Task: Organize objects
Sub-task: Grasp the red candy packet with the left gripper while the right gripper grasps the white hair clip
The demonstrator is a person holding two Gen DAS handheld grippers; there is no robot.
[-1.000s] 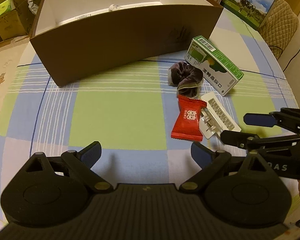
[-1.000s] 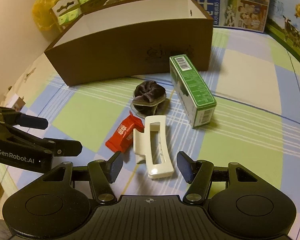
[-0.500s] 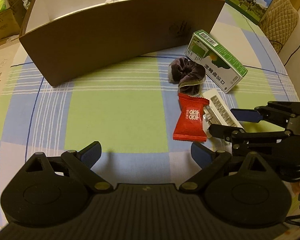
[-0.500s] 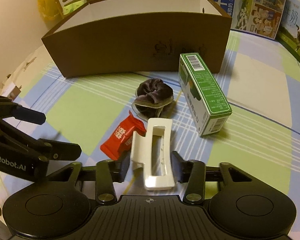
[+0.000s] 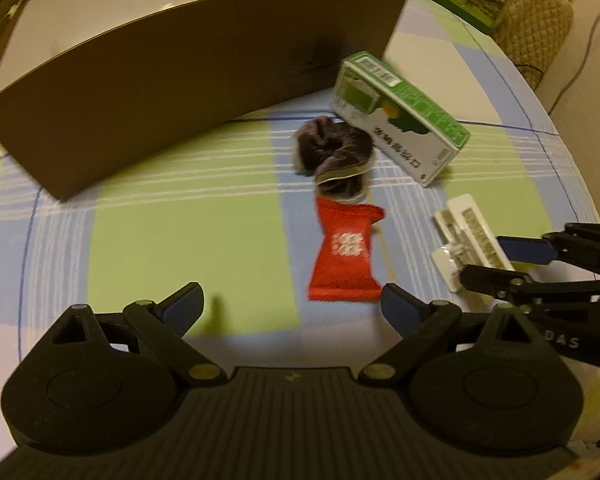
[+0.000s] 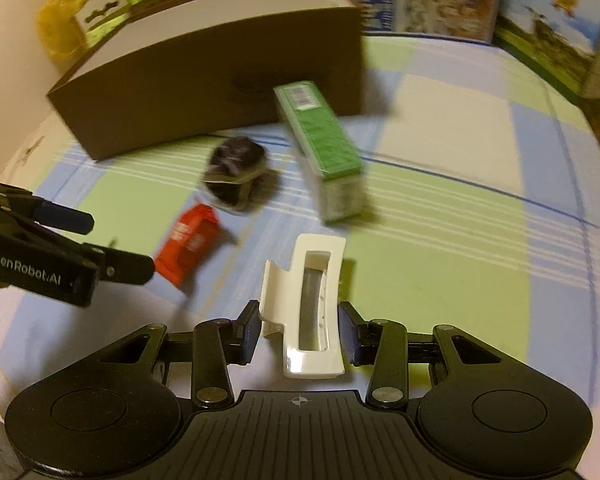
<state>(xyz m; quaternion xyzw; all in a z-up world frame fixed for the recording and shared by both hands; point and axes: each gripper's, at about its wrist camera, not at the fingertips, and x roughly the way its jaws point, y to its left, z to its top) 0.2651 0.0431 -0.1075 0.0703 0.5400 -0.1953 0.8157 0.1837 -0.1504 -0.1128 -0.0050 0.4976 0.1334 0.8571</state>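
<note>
Fingers: the 2 blue-padded fingers of the right gripper (image 6: 298,334) are pressed against both long sides of a white hair claw clip (image 6: 310,308), clamping it; the left gripper (image 5: 292,306) has its 2 fingers spread wide with nothing between them, above the checked tablecloth (image 5: 140,248). Hair claw clip: glossy cream-white plastic, rectangular, with a long open slot down its middle, a row of small holes along the slot's inner edge, and a side tab jutting to the left; the left wrist view shows its ribbed teeth. It appears clear of the cloth, though motion blur leaves this uncertain. Red snack sachet (image 5: 346,256): crimped ends, white print, flat on the cloth just ahead of the left gripper. Dark velvet scrunchie (image 5: 334,154): crumpled, with a pale band, just beyond the sachet. Green and white carton (image 5: 400,116): long, barcode on its end, lying beside the scrunchie. Brown cardboard box (image 5: 188,76): open top, white inside, standing behind all items. Both views are blurred.
</note>
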